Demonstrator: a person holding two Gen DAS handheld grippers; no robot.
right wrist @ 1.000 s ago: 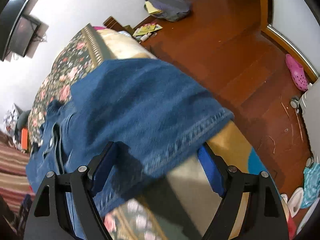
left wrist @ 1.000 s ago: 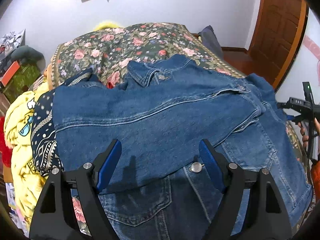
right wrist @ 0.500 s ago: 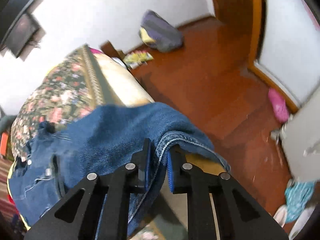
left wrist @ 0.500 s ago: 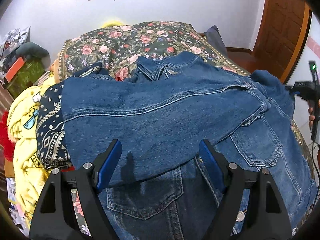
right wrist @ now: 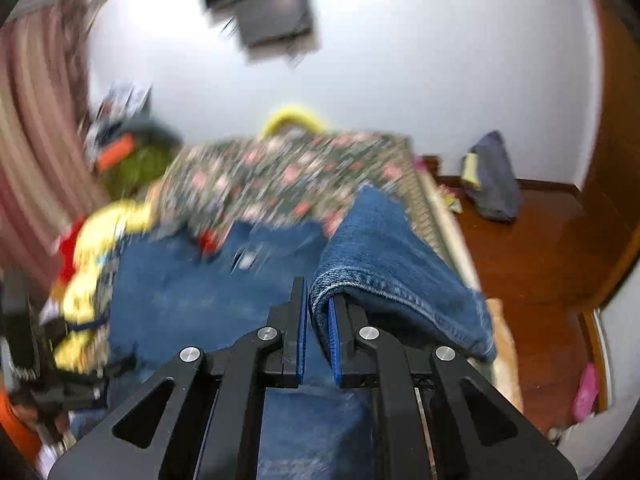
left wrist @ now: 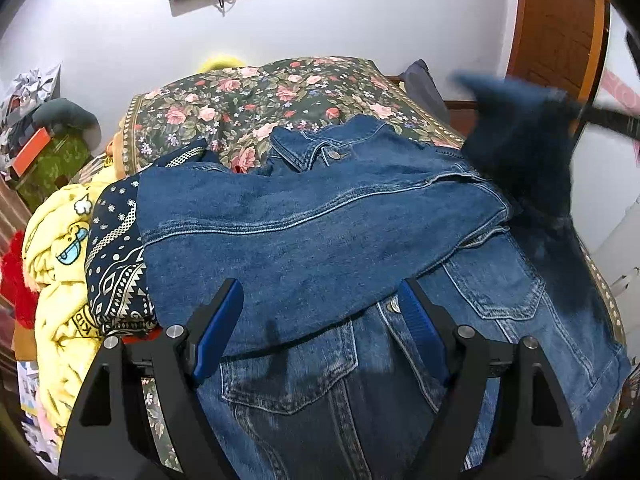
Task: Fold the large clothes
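Blue denim jacket (left wrist: 320, 232) | spread front-up on floral bedspread | one sleeve folded across chest | other sleeve (right wrist: 384, 256) lifted off bed, cuff pinched

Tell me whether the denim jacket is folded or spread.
Partly folded: one sleeve lies across the denim jacket; the right gripper lifts the other sleeve.

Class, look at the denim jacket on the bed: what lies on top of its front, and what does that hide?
One sleeve lies folded across the denim jacket, hiding its upper chest. Two chest pockets and a button show below.
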